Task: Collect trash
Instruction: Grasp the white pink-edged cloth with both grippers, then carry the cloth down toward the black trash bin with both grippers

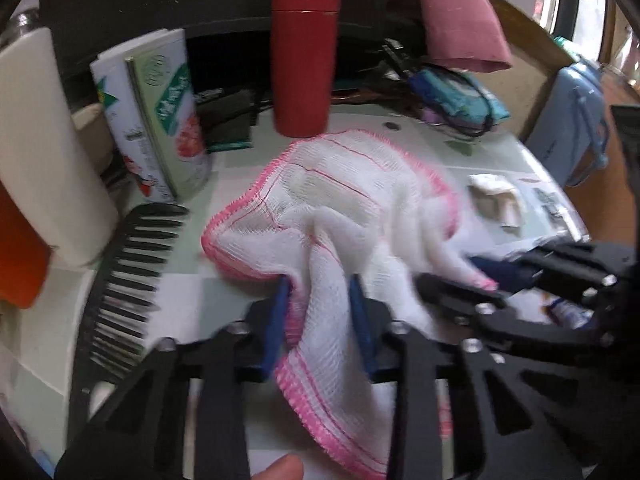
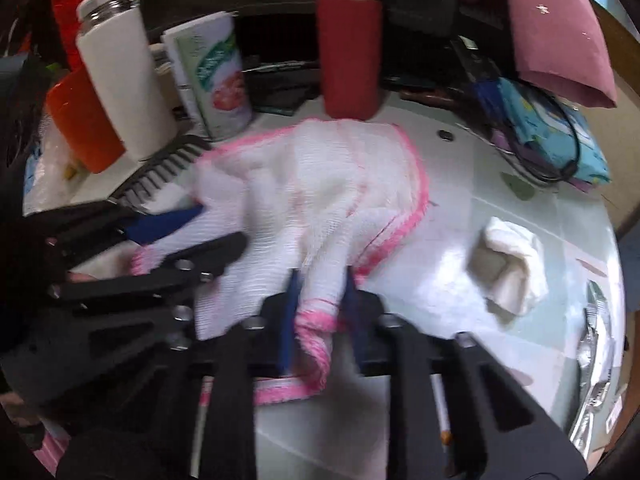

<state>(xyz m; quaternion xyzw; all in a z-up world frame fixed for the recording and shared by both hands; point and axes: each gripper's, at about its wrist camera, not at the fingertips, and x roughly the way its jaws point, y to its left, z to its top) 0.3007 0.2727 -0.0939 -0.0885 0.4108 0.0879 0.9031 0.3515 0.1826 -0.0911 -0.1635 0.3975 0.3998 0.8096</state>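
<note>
A white mesh cloth with pink edging (image 1: 340,208) lies bunched on the pale green table (image 1: 208,308); it also shows in the right wrist view (image 2: 320,184). My left gripper (image 1: 320,292) is shut on a fold of the cloth near its front edge. My right gripper (image 2: 320,284) is shut on another fold of the same cloth; it also shows in the left wrist view (image 1: 480,272). A crumpled white tissue (image 2: 514,264) lies on the table to the right of the cloth, apart from both grippers. A cigarette (image 2: 442,412) lies under my right gripper.
A red bottle (image 1: 304,56) stands behind the cloth. A green-white can (image 1: 156,116), a cream bottle (image 2: 120,76), an orange cup (image 2: 82,120) and a black comb (image 1: 132,280) are at the left. A silver wrapper (image 2: 596,364) lies at right. Pink fabric (image 2: 560,28) hangs back right.
</note>
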